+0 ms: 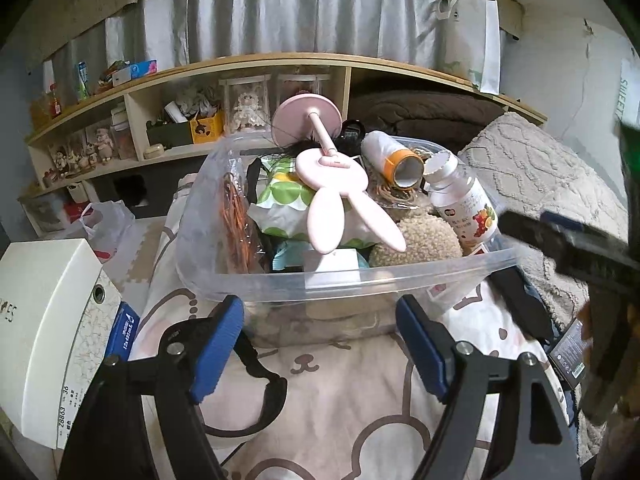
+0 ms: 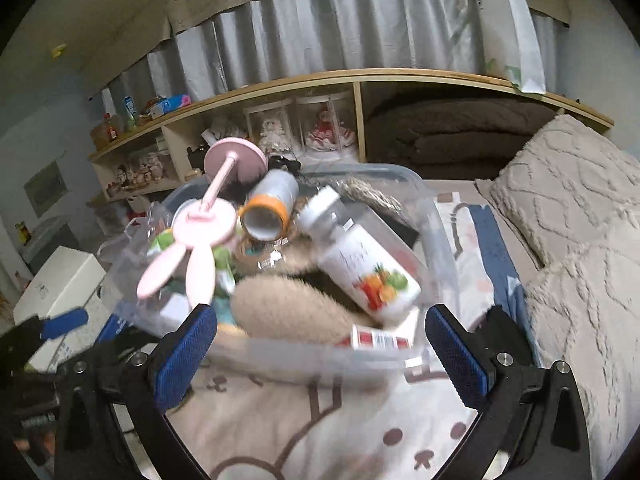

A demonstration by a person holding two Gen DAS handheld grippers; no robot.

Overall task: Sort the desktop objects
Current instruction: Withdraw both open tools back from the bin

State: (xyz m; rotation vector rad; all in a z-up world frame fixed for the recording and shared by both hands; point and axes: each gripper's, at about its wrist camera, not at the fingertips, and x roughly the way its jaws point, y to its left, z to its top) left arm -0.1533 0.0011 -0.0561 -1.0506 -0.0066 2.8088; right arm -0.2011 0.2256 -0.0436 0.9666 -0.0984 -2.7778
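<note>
From the left wrist camera, the left claw (image 1: 320, 344) is open wide and holds nothing. Just past its blue tips stands the clear plastic box (image 1: 360, 276) on a bed sheet with bear drawings (image 1: 320, 412). The box is piled high. On top lies a pink bunny-shaped stand mirror (image 1: 332, 184). Beside it are a white tube with an orange ring (image 1: 394, 154) and a white plastic bottle with fruit on its label (image 1: 464, 200). A fuzzy tan toy (image 1: 420, 240) sits low, near the front wall. The right claw's dark arm pokes in from the right edge, beside the box corner.

From the right wrist camera, the right claw (image 2: 320, 354) is open as wide as it goes and is empty. The picture is a bit blurry. The front rim of the box lies between its two tips, and the fruit bottle (image 2: 360, 256) is just behind and a little to the right.

To do this well, I think each claw should pick one top thing, come down slowly, and squeeze its middle so the pile does not tip.
</note>
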